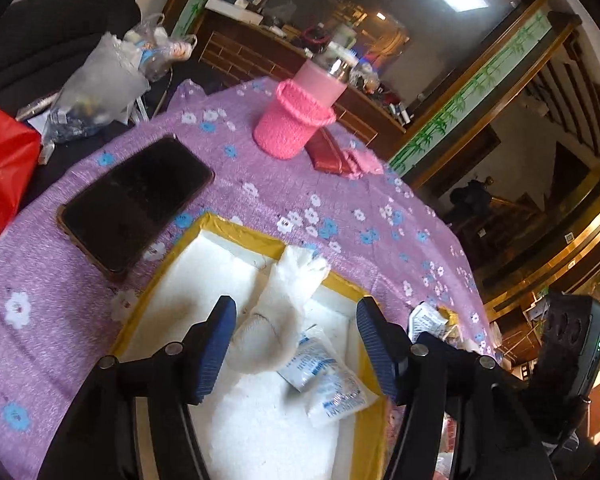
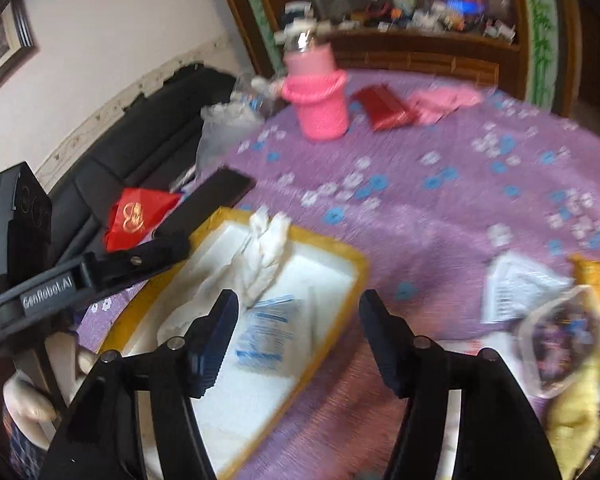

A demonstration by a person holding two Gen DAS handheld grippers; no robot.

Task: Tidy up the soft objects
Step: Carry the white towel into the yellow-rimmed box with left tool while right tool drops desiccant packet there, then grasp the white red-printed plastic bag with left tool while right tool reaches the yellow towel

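A white foam box with a yellow taped rim (image 1: 240,232) (image 2: 340,256) sits on the purple flowered tablecloth. Inside it lie a crumpled white cloth (image 1: 288,292) (image 2: 264,252) and a blue-and-white printed packet (image 1: 324,380) (image 2: 264,332). My left gripper (image 1: 296,320) hangs open over the box; the cloth's lower end lies between its blue pads, which do not press on it. My right gripper (image 2: 300,304) is open over the box's right rim, with the packet below its left finger and nothing held. The left gripper's body (image 2: 100,268) shows at the left of the right wrist view.
A black phone (image 1: 136,200) lies left of the box. Further back stand a pink knitted holder with a bottle (image 1: 296,120), a red wallet (image 1: 328,152) and a pink cloth (image 1: 364,160). A paper packet (image 2: 516,284) and a clear bag on something yellow (image 2: 572,360) lie right. A red bag (image 1: 0,168) sits off the table's left.
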